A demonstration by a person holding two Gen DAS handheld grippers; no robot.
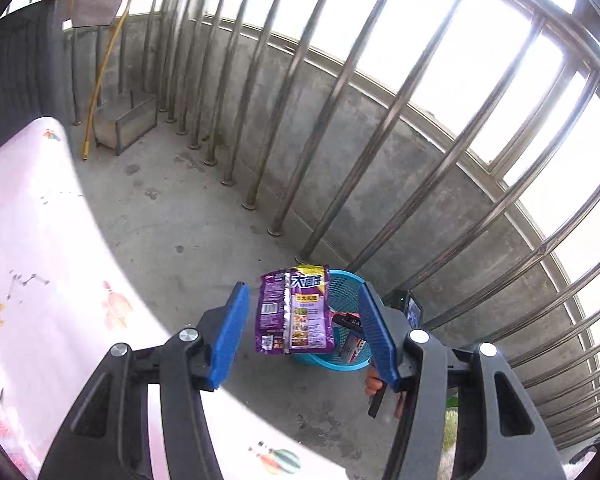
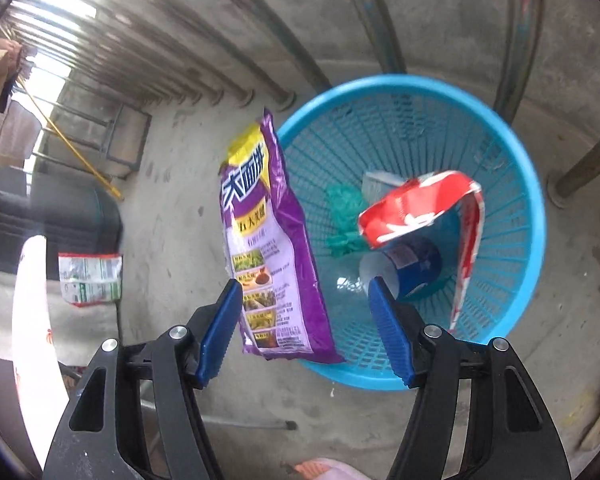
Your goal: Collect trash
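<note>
At the left of the right wrist view, a green and white wrapper (image 2: 91, 279) is seen hanging. The right gripper (image 2: 304, 292) is spread, nothing pressed by its pads; the purple packet (image 2: 268, 240) is seen loose between them, at the rim of the blue basket (image 2: 512, 152). Inside the basket a red wrapper (image 2: 416, 208) and a cup (image 2: 408, 264) are seen. The left gripper (image 1: 300, 300) is likewise released and empty.

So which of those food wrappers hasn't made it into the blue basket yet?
The purple packet: it hangs in the air at the blue basket's rim, between open fingers. The red wrapper already lies inside, over a blue cup.
</note>
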